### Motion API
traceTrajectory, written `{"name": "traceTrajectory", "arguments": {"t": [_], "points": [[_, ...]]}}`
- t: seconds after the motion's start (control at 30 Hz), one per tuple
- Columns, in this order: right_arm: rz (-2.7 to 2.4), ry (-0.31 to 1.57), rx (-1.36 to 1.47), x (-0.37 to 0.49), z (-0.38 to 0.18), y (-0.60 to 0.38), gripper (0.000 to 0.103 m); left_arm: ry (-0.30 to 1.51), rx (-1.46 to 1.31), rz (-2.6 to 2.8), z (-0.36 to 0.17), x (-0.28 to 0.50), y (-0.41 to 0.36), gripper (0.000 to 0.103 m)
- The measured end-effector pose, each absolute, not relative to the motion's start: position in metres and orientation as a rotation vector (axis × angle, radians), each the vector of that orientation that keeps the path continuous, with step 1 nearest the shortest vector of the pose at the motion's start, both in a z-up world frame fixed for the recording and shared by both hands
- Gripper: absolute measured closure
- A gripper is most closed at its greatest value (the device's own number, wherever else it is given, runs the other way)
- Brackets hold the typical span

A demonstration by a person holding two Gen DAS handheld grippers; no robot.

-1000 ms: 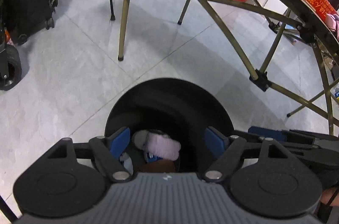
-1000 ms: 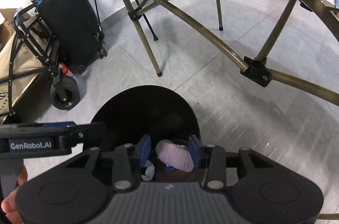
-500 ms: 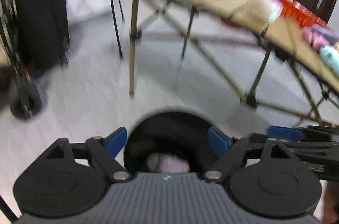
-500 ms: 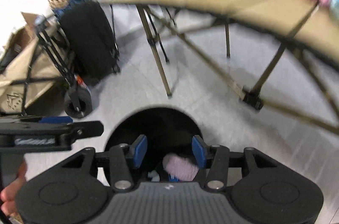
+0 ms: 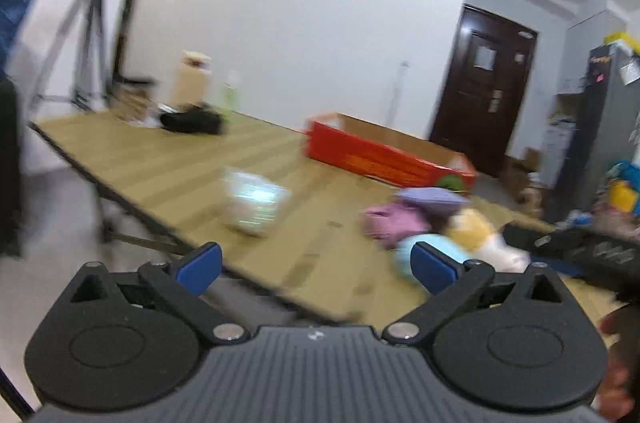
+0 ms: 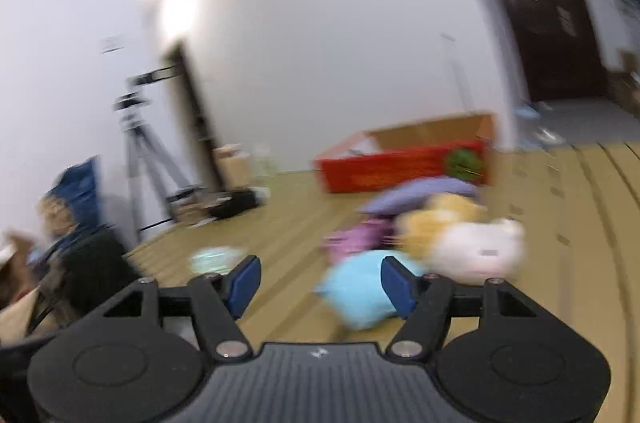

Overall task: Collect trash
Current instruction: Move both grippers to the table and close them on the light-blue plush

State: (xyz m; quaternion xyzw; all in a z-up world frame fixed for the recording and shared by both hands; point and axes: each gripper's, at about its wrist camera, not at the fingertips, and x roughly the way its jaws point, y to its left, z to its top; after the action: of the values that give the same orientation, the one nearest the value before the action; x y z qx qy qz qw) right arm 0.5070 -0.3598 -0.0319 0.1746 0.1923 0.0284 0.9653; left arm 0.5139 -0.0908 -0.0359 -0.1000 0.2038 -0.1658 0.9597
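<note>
Both views are blurred by motion. My left gripper is open and empty, level with the near edge of a wooden table. A crumpled clear plastic wrapper lies on the table ahead of it. A heap of soft coloured items, pink, light blue and yellow, lies to the right. My right gripper is open and empty, just short of the light blue item. The wrapper shows to its left. The black bin is out of view.
A red cardboard box stands at the back of the table. A black object and a carton lie at the far left. A tripod stands by the wall. The other gripper's body shows at the right.
Both grippers have swung up from over the black bin on the floor to table height. The pink item stayed in the bin. The right gripper's jaws have opened wider.
</note>
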Motion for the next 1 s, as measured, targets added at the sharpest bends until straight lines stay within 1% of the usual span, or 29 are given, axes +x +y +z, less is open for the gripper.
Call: {"name": "traceTrajectory", "arguments": {"t": [0.03, 0.1, 0.13, 0.17, 0.23, 0.27, 0.3, 0.4, 0.43, 0.5, 0.53, 0.6, 0.77, 1.0], "points": [[0.042, 0.417, 0.393, 0.518, -0.036, -0.372, 0.038, 0.430, -0.227, -0.362, -0.037, 0.523, -0.104, 0.002], [0.042, 0.472, 0.454, 0.541, -0.045, -0.390, 0.041, 0.449, -0.268, -0.411, -0.040, 0.543, -0.126, 0.011], [0.032, 0.484, 0.482, 0.550, -0.047, -0.397, 0.047, 0.456, -0.279, -0.426, -0.042, 0.551, -0.134, 0.017], [0.024, 0.498, 0.508, 0.559, -0.049, -0.400, 0.047, 0.474, -0.289, -0.433, -0.045, 0.560, -0.141, 0.022], [0.039, 0.528, 0.567, 0.574, -0.055, -0.407, 0.048, 0.531, -0.333, -0.431, -0.055, 0.578, -0.150, 0.027], [0.049, 0.536, 0.579, 0.577, -0.059, -0.407, 0.052, 0.552, -0.361, -0.441, -0.061, 0.585, -0.150, 0.027], [0.057, 0.545, 0.586, 0.581, -0.063, -0.407, 0.053, 0.570, -0.379, -0.454, -0.065, 0.592, -0.154, 0.028], [0.066, 0.567, 0.606, 0.592, -0.073, -0.407, 0.053, 0.597, -0.390, -0.501, -0.075, 0.603, -0.156, 0.033], [0.064, 0.576, 0.606, 0.594, -0.075, -0.406, 0.054, 0.610, -0.401, -0.520, -0.078, 0.605, -0.153, 0.038], [0.055, 0.594, 0.620, 0.599, -0.083, -0.407, 0.056, 0.645, -0.442, -0.578, -0.085, 0.612, -0.152, 0.050], [0.064, 0.587, 0.638, 0.600, -0.085, -0.408, 0.062, 0.656, -0.454, -0.601, -0.088, 0.615, -0.153, 0.060], [0.090, 0.588, 0.680, 0.602, -0.089, -0.411, 0.069, 0.668, -0.466, -0.616, -0.093, 0.618, -0.156, 0.062], [0.094, 0.577, 0.660, 0.601, -0.087, -0.408, 0.077, 0.674, -0.524, -0.618, -0.096, 0.615, -0.148, 0.066], [0.172, 0.561, 0.622, 0.589, -0.074, -0.387, 0.079, 0.645, -0.532, -0.603, -0.082, 0.594, -0.120, 0.066]]}}
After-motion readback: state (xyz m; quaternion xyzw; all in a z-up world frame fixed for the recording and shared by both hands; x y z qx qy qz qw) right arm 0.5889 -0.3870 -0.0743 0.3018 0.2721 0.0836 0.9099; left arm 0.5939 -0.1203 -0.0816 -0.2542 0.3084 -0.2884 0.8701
